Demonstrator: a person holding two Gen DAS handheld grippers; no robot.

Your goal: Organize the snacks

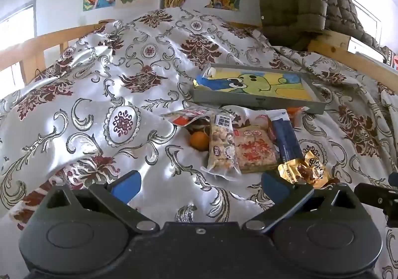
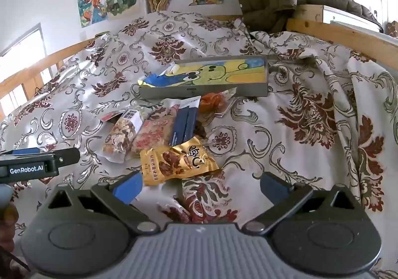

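Blue packet (image 2: pixel 184 122) lengthwise toward tray (image 2: pixel 199 91), beside gold packet (image 2: pixel 177 160).

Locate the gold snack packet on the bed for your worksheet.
The gold snack packet lies on the bedspread at the near end of the snack pile, against the dark blue packet, just ahead of the right gripper, toward its left finger.

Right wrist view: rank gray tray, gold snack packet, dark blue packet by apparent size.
1. gray tray, though farthest
2. gold snack packet, nearest the camera, so likely inflated
3. dark blue packet, partly overlapped by the gold one
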